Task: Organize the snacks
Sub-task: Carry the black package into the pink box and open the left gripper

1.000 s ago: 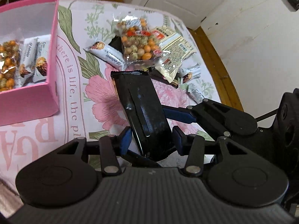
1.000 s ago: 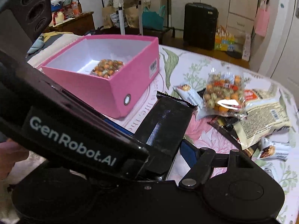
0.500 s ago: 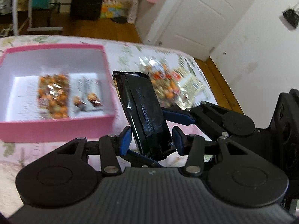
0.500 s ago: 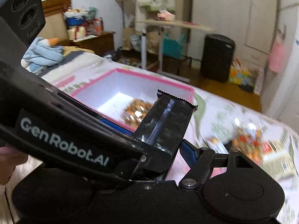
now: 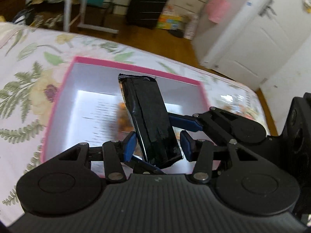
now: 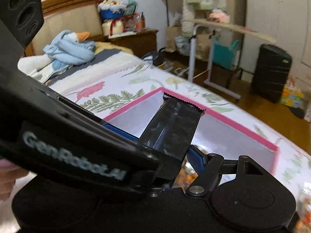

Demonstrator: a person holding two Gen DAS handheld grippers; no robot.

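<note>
A black snack packet [image 5: 149,120] [image 6: 173,128] hangs over the open pink box [image 5: 136,69] [image 6: 243,128]. My left gripper [image 5: 156,145] is shut on the packet's lower end, a blue pad at each side edge. My right gripper [image 6: 155,141] comes in from the right and is shut on the same packet; its blue fingers [image 5: 182,121] show behind and under it. The left gripper's black body [image 6: 77,155] hides much of the right wrist view. Inside the box lies a blurred bag of orange nuts [image 5: 122,116] [image 6: 184,176].
The box sits on a floral bedspread [image 5: 29,77]. Loose snack bags [image 5: 239,104] [image 6: 305,213] lie to the right of the box. Beyond the bed are a black suitcase [image 5: 147,3], a white rack [image 6: 210,58] and a white door [image 5: 252,29]. A blue plush toy [image 6: 68,50] lies near the headboard.
Both grippers have carried the black packet away from the snack pile and over the pink box. The grip on the packet looks the same throughout.
</note>
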